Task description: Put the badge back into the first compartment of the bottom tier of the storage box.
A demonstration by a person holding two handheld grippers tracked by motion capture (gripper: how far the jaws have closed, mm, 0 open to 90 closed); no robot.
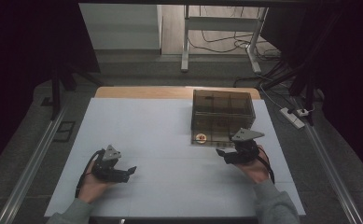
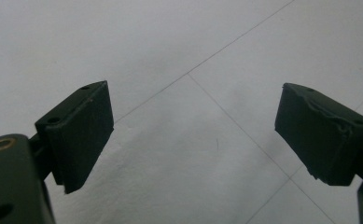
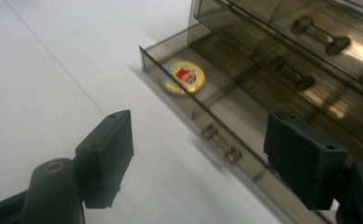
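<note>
The bottom drawer [image 3: 244, 135] of the smoked plastic drawer box [image 1: 223, 112] stands pulled out with a round badge [image 3: 183, 77] lying in its left compartment; closing it is, in my judgement, what remains. My right tongs [image 3: 198, 158] hover released and empty just before the drawer handle [image 3: 221, 142], at 5 o'clock of the badge. My left tongs [image 2: 193, 135] are released over the bare table [image 1: 160, 126], well apart at 8 o'clock of the box.

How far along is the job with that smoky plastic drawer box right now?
Done: the bottom drawer of the drawer box stands pulled out, a round badge lying inside. In hand: the right gripper, jaws open and empty, sits at the drawer's front by its handle. Left, likely: pushing the drawer shut. The left gripper waits open over the table.
</note>
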